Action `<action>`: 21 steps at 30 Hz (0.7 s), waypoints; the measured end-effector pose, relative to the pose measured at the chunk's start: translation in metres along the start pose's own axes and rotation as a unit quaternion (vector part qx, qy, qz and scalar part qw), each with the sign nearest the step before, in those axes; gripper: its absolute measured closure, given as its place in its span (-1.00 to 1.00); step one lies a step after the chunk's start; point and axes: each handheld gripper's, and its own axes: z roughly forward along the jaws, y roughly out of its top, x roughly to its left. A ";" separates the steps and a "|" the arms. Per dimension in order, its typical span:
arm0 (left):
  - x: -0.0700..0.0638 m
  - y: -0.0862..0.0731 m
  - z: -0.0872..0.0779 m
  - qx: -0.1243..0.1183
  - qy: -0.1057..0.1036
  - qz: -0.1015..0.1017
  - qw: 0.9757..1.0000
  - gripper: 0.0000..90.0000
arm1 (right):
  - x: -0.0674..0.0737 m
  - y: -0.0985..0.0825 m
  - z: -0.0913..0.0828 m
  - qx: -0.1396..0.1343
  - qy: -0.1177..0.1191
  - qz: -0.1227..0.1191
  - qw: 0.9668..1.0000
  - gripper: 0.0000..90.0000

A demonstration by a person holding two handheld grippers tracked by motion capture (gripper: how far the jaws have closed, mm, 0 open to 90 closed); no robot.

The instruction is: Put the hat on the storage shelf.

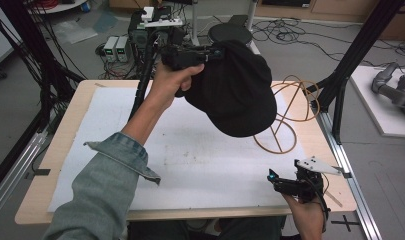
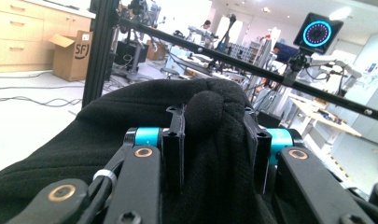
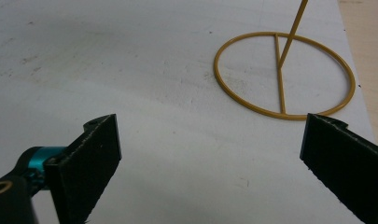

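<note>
Black cap (image 1: pixel 235 95) hangs in the air above the far half of the bench (image 1: pixel 65 125), held up by the left tongs (image 1: pixel 210 54), which are clamped on a fold of its fabric. In the left gripper view the cloth bunches up thickly between the two jaws, with a soft knob of the cap (image 2: pixel 205 109) pushed up above them. From the high view the cap droops below the grip and sits just in front of the yellow wire stand (image 1: pixel 285 112), whose ring base rests on the white sheet (image 1: pixel 200 165) covering the bench.

The cap looks light and soft. It sags under its own weight and will swing or fold with any quick move, so it likely needs a slow, steady carry. Fabric pinched this way should not slip easily, but the loose part may catch on the stand's upright wire. A hold near the stiffer brim or at the crown would probably give more control when lowering it over the stand.

The right tongs (image 1: pixel 290 182) rest low at the near right corner of the bench, jaws wide apart with nothing between them, facing the stand's ring base (image 3: pixel 284 74).
</note>
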 end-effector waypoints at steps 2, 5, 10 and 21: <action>0.001 0.003 0.006 -0.004 -0.005 0.000 1.000 0.49 | 0.000 -0.001 0.001 0.002 0.003 -0.001 1.000 -0.89; 0.003 0.007 0.016 -0.006 -0.011 -0.001 1.000 0.49 | 0.001 -0.001 0.001 0.003 0.005 0.002 1.000 -0.89; 0.008 0.009 0.031 -0.022 -0.024 -0.018 0.999 0.49 | 0.001 -0.002 0.000 0.002 0.006 -0.001 1.000 -0.89; 0.011 0.012 0.061 -0.041 -0.032 -0.025 0.998 0.49 | 0.003 -0.002 0.002 0.004 0.011 -0.003 1.000 -0.89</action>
